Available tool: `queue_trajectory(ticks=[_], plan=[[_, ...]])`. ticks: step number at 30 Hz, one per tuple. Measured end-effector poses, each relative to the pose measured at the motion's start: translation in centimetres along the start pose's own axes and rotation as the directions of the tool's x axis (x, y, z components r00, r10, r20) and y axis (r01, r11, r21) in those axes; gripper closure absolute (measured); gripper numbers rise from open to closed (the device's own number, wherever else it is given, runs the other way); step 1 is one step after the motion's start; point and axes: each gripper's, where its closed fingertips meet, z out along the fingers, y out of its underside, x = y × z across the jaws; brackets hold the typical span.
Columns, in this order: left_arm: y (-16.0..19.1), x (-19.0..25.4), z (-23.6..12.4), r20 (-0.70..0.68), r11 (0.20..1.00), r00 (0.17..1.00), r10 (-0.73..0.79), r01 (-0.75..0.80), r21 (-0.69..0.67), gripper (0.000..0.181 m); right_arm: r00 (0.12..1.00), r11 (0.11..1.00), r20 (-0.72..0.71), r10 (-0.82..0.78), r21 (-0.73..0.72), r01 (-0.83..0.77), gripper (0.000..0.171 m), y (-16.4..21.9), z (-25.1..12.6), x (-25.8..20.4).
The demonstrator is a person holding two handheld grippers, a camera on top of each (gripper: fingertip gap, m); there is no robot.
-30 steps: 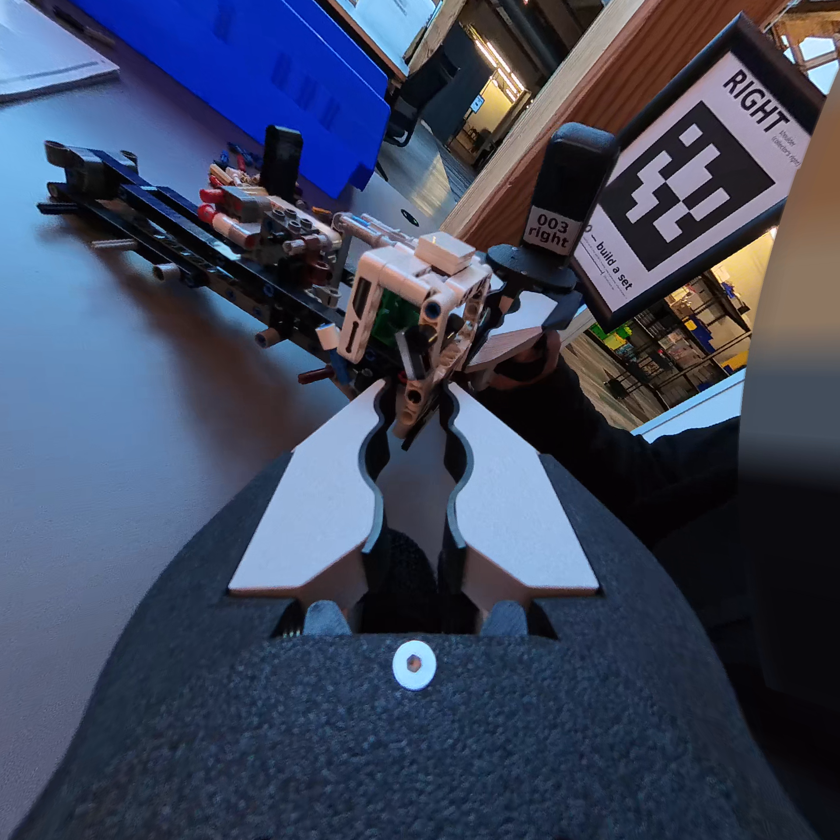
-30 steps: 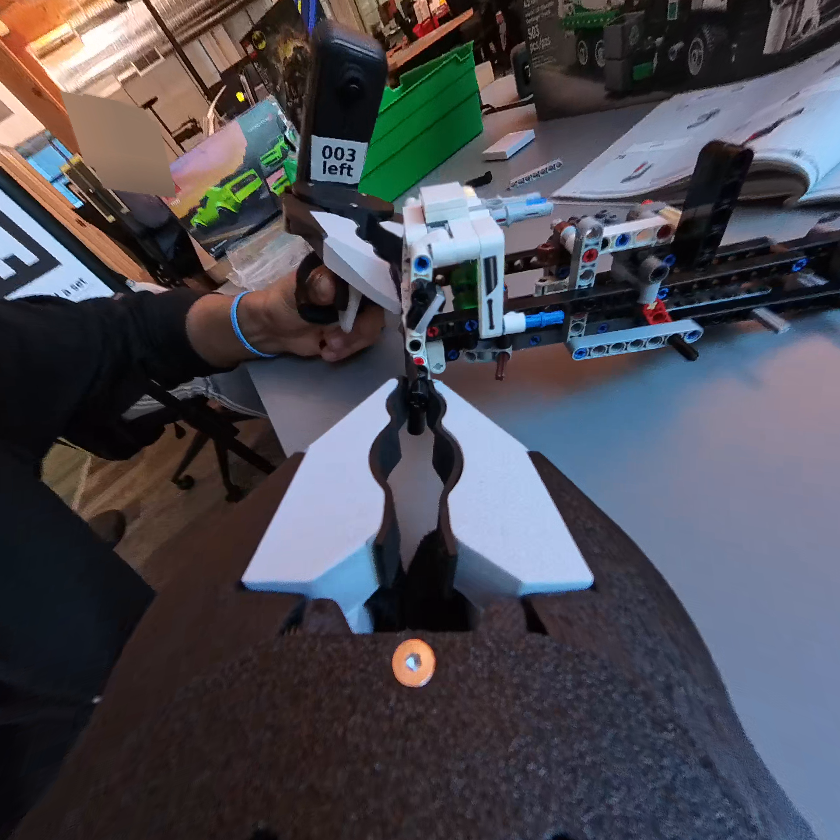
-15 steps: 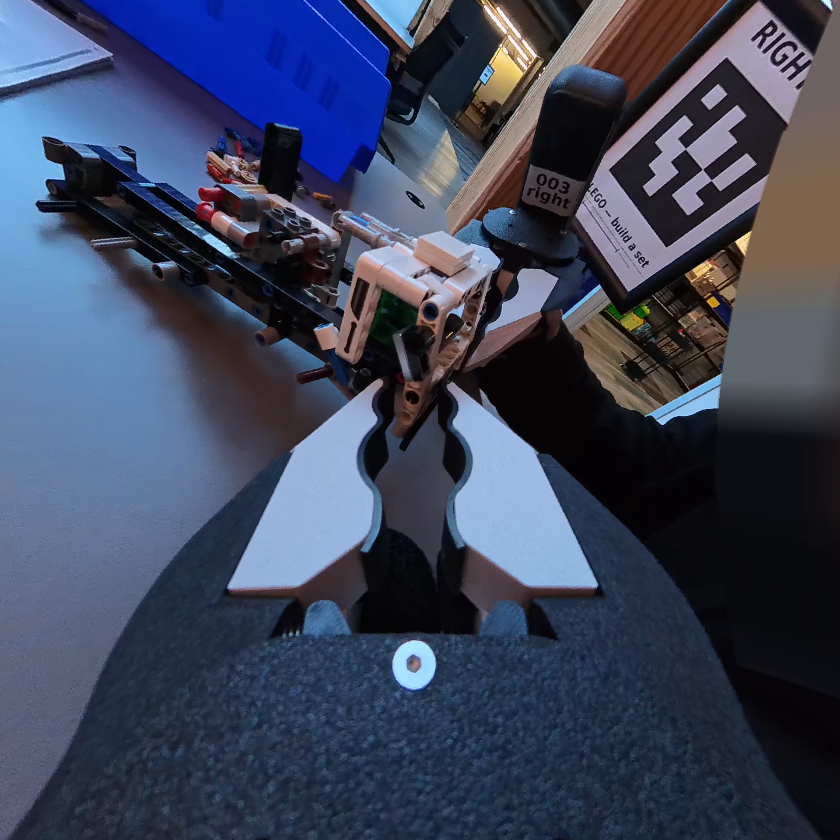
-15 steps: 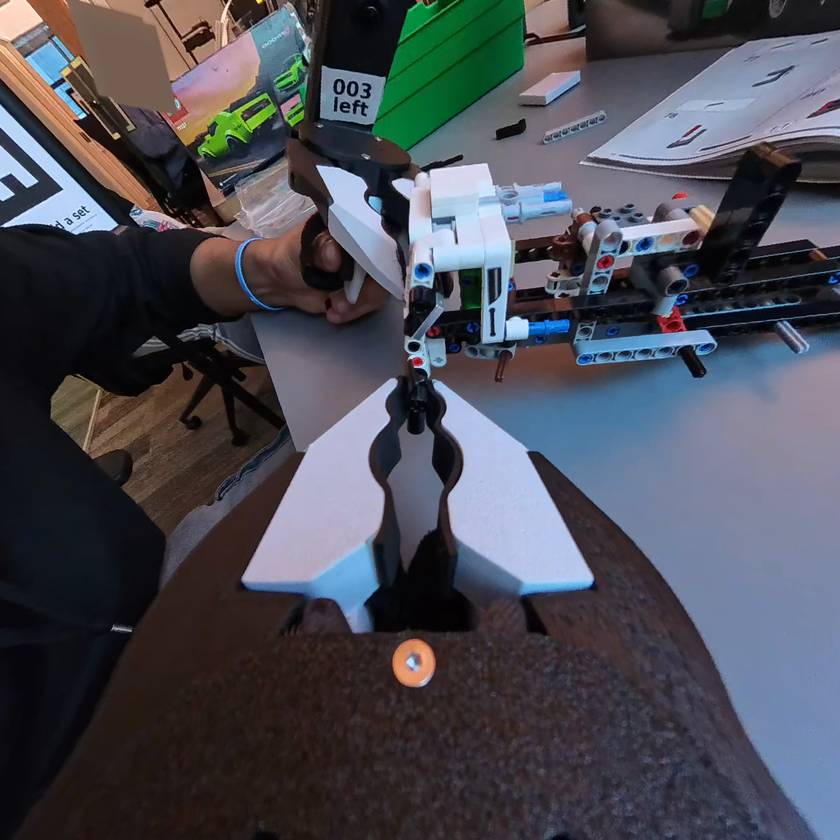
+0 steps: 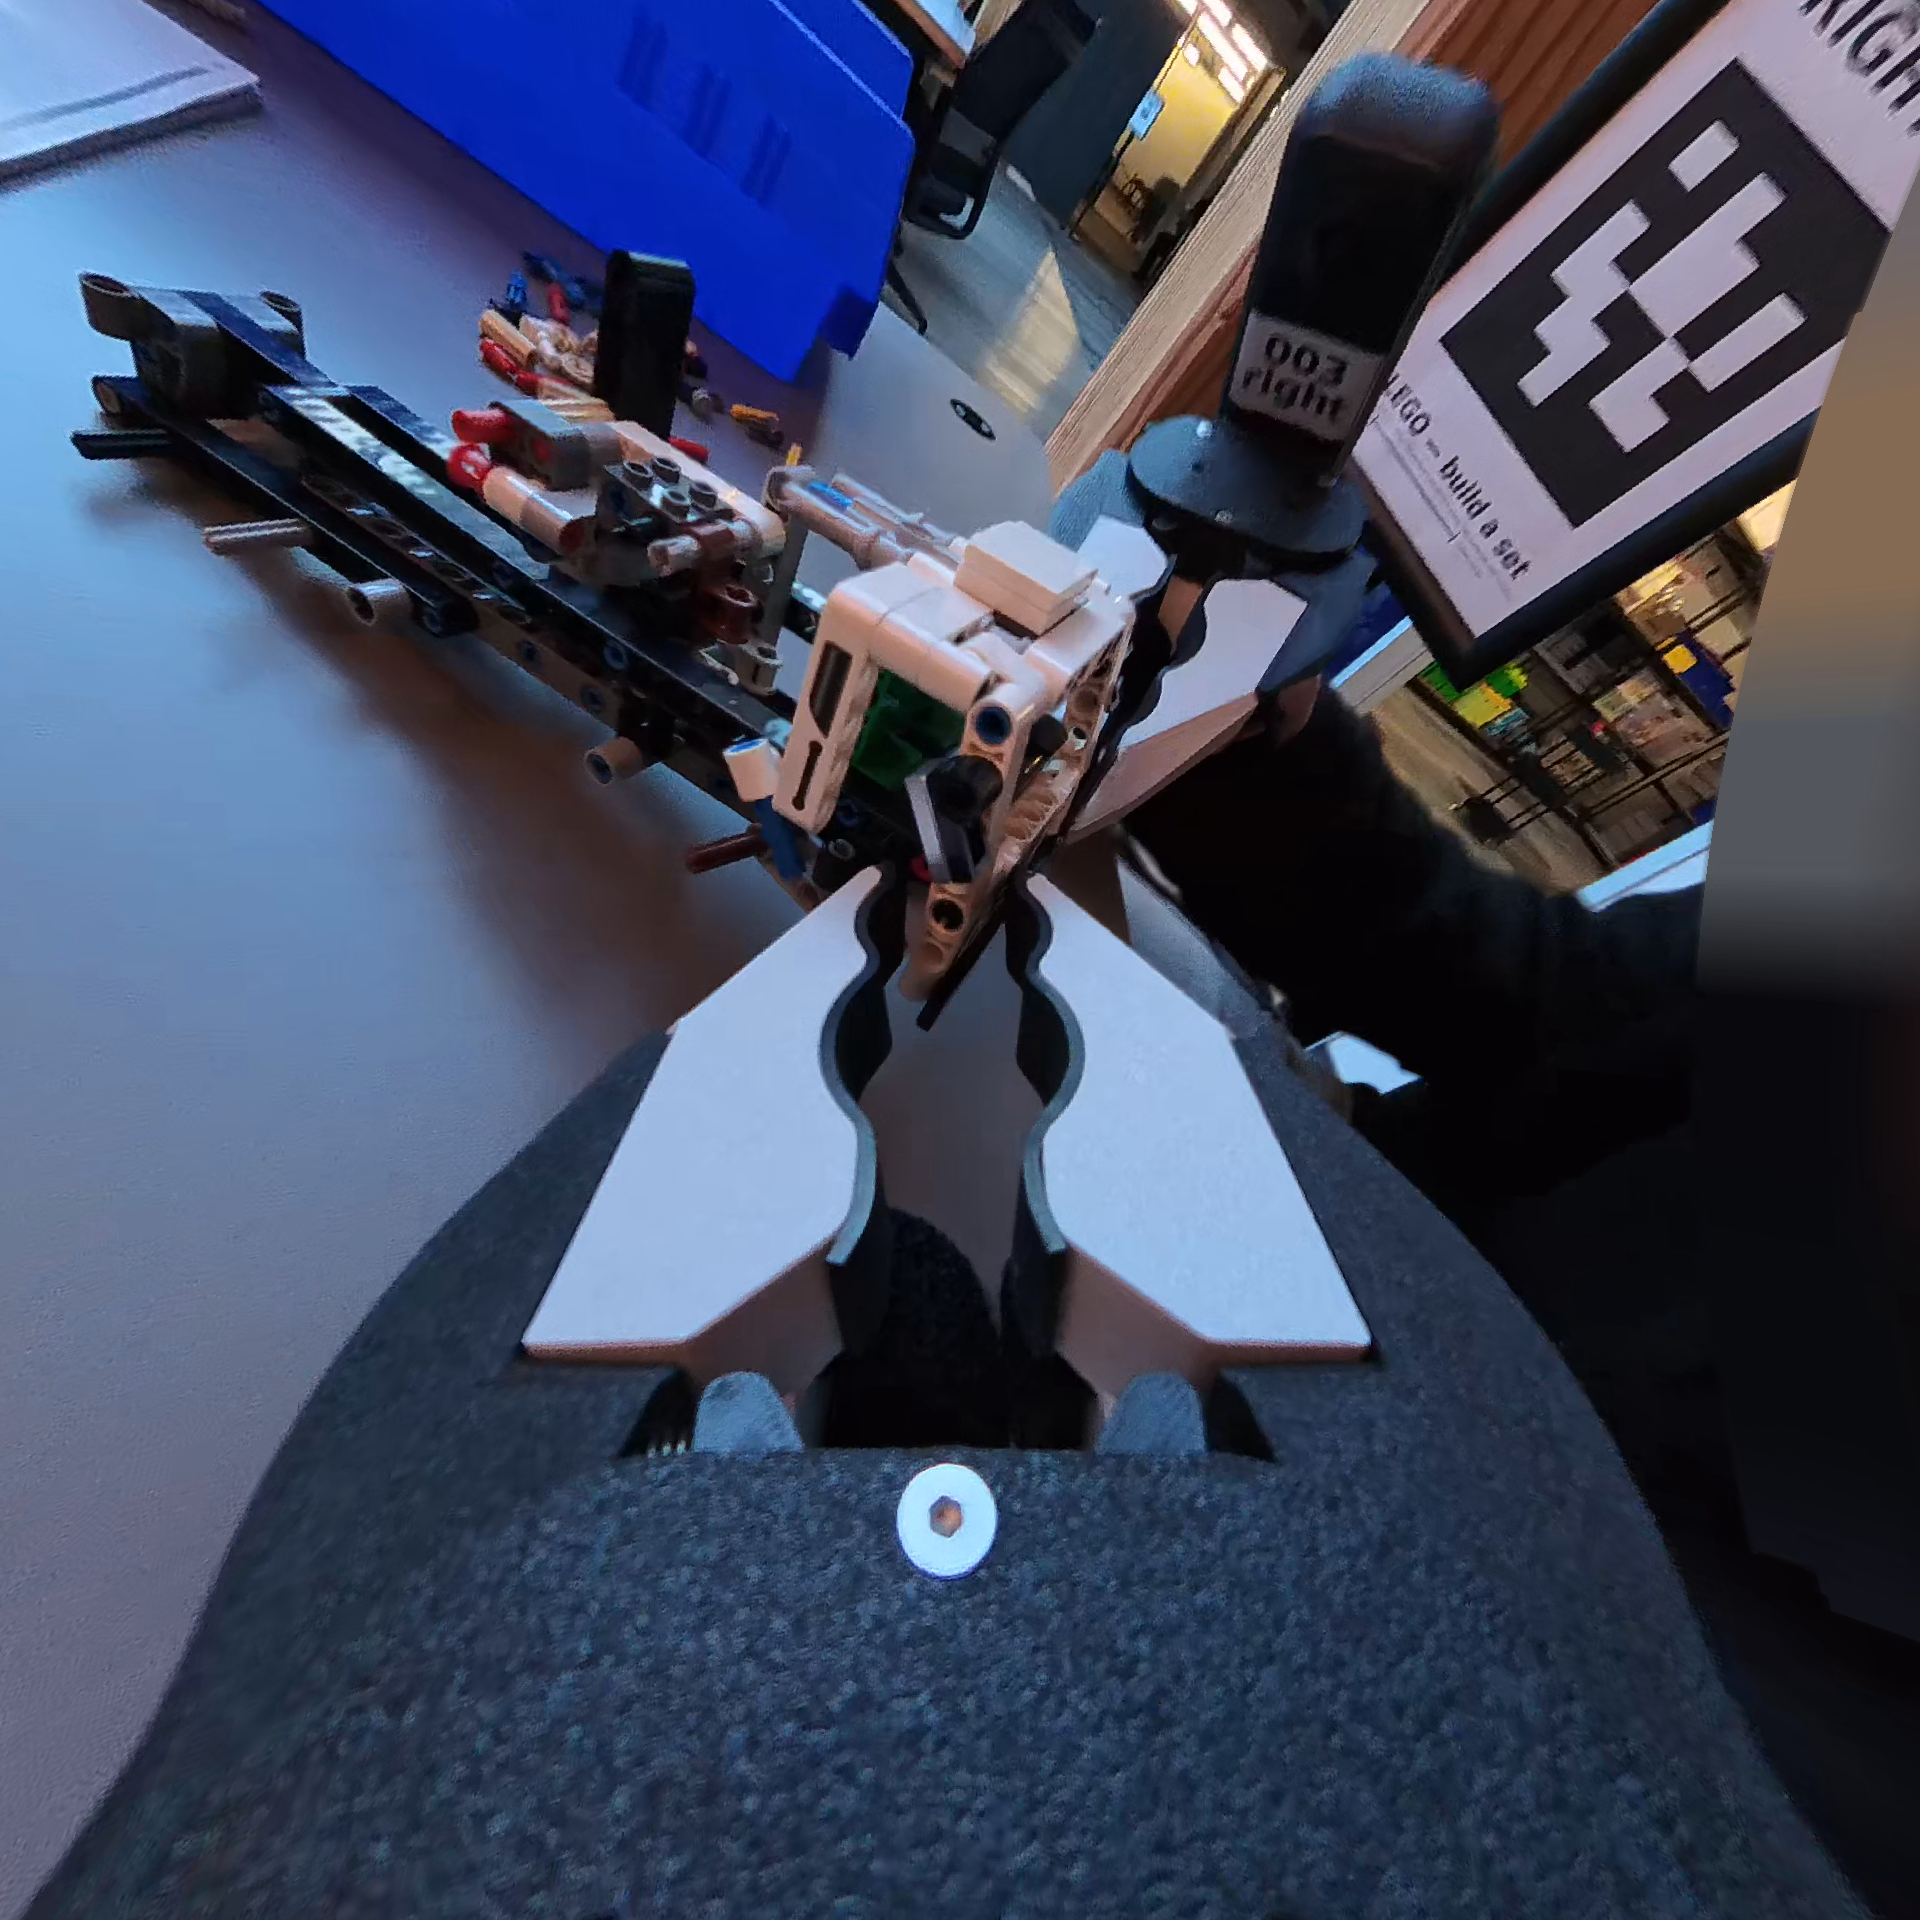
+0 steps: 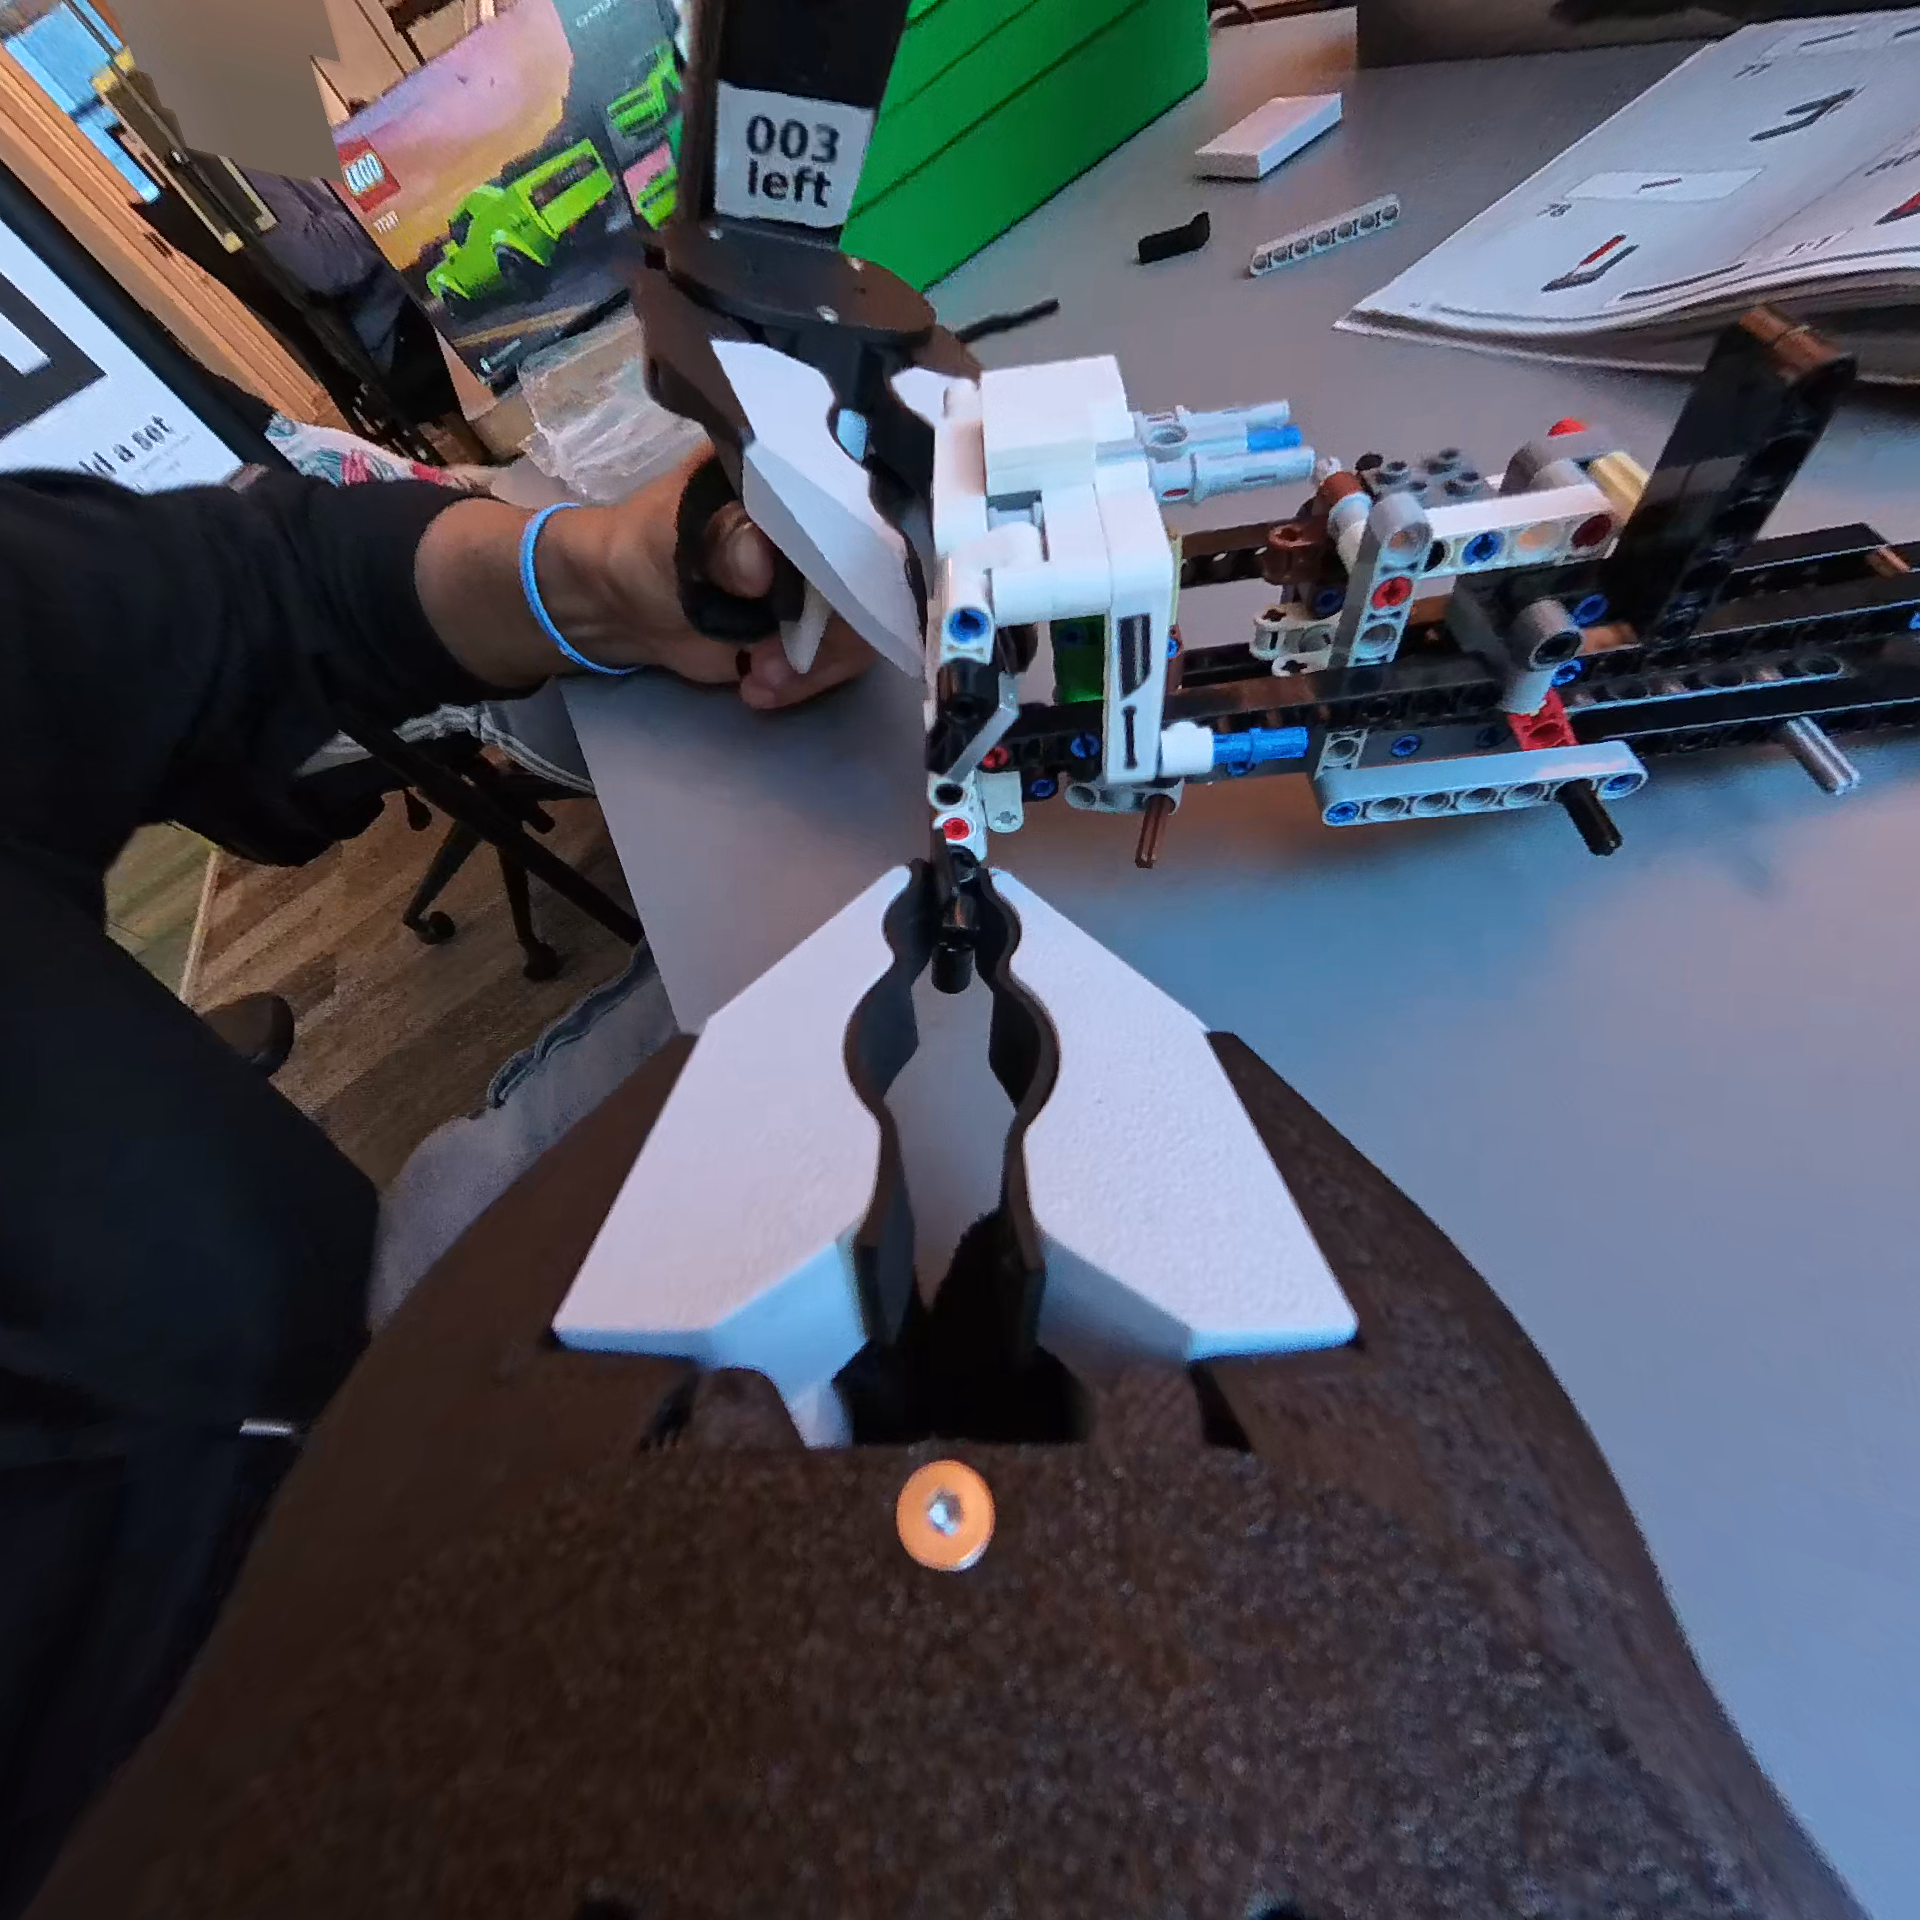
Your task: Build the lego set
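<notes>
While the lego model point(image 6: 1299, 665) lies on the grey tabletop point(image 6: 1455, 1039), the left gripper point(image 5: 951, 904) clamps its white end and the right gripper point(image 6: 951, 904) pinches a black pin point(image 6: 951, 925).

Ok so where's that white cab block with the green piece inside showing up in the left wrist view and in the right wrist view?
Left wrist view: white cab block, just above centre, right beyond the left tongs.
Right wrist view: same block, upper centre, above the right tongs, at the left end of the model.
Shared landmark: the upright black beam standing on the long black chassis.
</notes>
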Motion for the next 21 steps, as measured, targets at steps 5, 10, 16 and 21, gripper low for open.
queue_trajectory(ticks=[5, 10, 16, 21], plan=[[0.32, -0.02, 0.32, 0.015, 1.0, 1.0, 0.016, -0.016, -0.023, 0.163, 0.997, 0.991, -0.009, -0.073, -0.114, 0.071, 0.165, 0.46, -0.46, 0.19], [0.4, -0.1, 0.37, 0.025, 0.999, 1.0, 0.019, -0.018, -0.026, 0.163, 0.995, 0.989, -0.001, -0.103, -0.103, 0.102, 0.165, 0.56, -0.32, 0.33], [0.18, -0.27, 0.25, 0.035, 1.0, 0.999, 0.009, -0.009, -0.007, 0.163, 0.997, 0.994, -0.001, -0.076, -0.075, 0.076, 0.165, 0.45, -0.02, 0.46], [-0.17, -0.34, 0.17, 0.041, 1.0, 0.999, -0.002, 0.001, 0.021, 0.163, 0.997, 0.998, -0.034, -0.063, -0.032, 0.062, 0.165, 0.01, 0.02, 0.51]])
